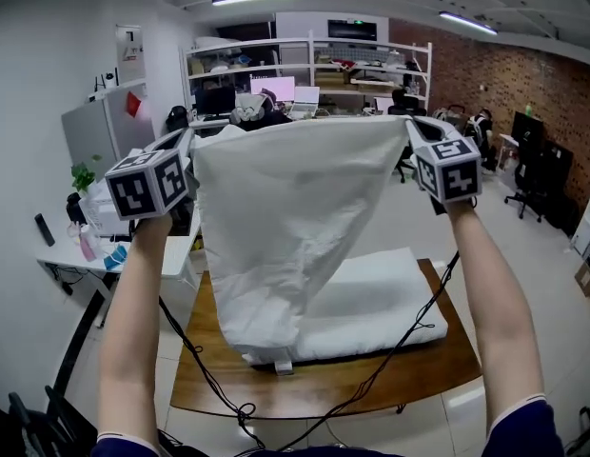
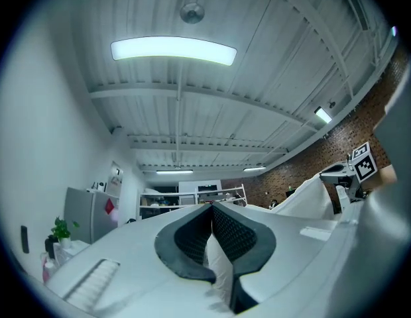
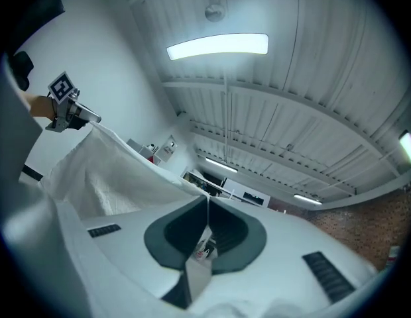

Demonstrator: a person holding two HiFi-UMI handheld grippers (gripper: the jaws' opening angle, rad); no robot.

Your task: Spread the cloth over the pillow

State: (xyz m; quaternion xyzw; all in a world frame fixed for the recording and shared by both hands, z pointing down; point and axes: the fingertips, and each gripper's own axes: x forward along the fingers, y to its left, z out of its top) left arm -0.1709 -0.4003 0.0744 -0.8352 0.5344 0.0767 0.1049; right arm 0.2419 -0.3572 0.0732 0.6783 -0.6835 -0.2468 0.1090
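Observation:
A white cloth (image 1: 290, 227) hangs stretched between both raised grippers, its lower end draping onto the white pillow (image 1: 376, 298) that lies on the wooden table (image 1: 438, 365). My left gripper (image 1: 188, 152) is shut on the cloth's upper left corner, and white cloth (image 2: 219, 264) shows pinched between its pads. My right gripper (image 1: 414, 133) is shut on the upper right corner; the cloth (image 3: 113, 177) runs from its jaws toward the other gripper (image 3: 66, 108). Both grippers (image 2: 212, 207) (image 3: 207, 201) point up toward the ceiling.
Black cables (image 1: 214, 384) trail from the grippers across the table. A white side desk (image 1: 105, 246) with bottles stands at the left, a fridge (image 1: 95, 131) behind it. Shelving with monitors (image 1: 304, 74) fills the back, with office chairs (image 1: 533, 174) at the right.

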